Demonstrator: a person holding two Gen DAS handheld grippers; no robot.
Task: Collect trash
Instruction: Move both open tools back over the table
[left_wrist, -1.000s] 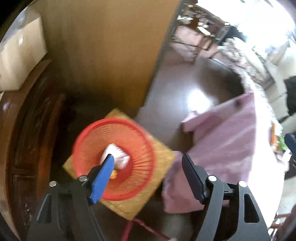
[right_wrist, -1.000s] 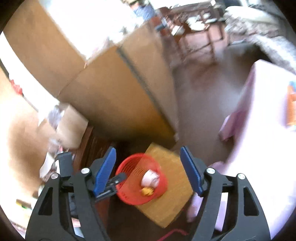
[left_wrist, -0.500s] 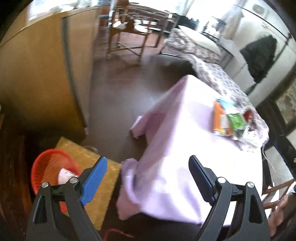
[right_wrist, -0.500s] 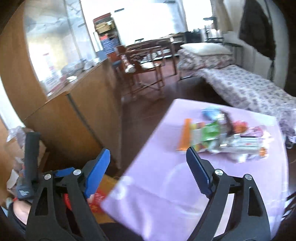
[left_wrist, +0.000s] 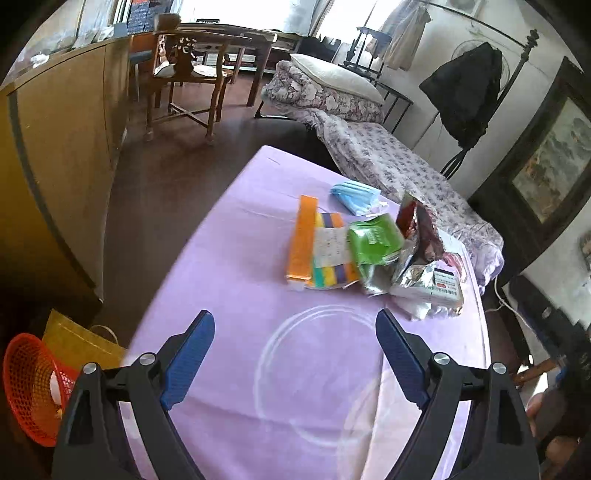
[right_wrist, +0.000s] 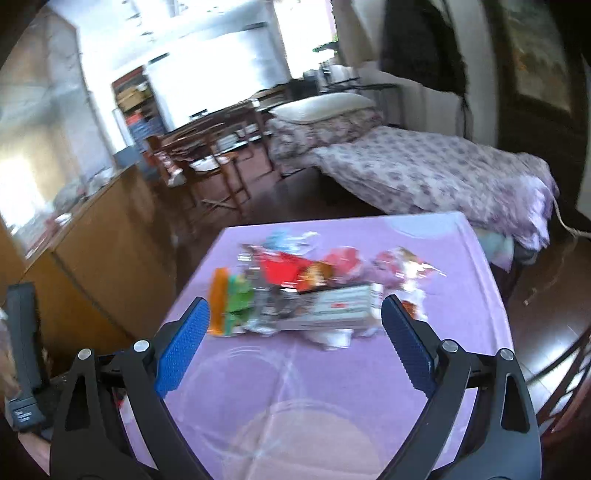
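A pile of trash lies on the purple-clothed table (left_wrist: 229, 258): an orange wrapper (left_wrist: 301, 240), a green packet (left_wrist: 375, 240), foil bags (left_wrist: 413, 240), a white box (left_wrist: 445, 286) and a blue face mask (left_wrist: 354, 195). My left gripper (left_wrist: 295, 354) is open and empty above the table's near part, short of the pile. My right gripper (right_wrist: 295, 347) is open and empty, just before the blurred pile (right_wrist: 295, 291). A red mesh basket (left_wrist: 29, 387) with trash inside stands on the floor at the lower left.
A glass plate (left_wrist: 317, 369) lies on the cloth under the left gripper. A wooden cabinet (left_wrist: 55, 166) stands left, a chair (left_wrist: 188, 77) behind, a bed (left_wrist: 388, 155) beyond the table. A yellow mat (left_wrist: 74, 343) lies under the basket.
Both grippers swung up and right, away from the red basket on the floor to over the table facing the trash pile. Both stayed open and empty.
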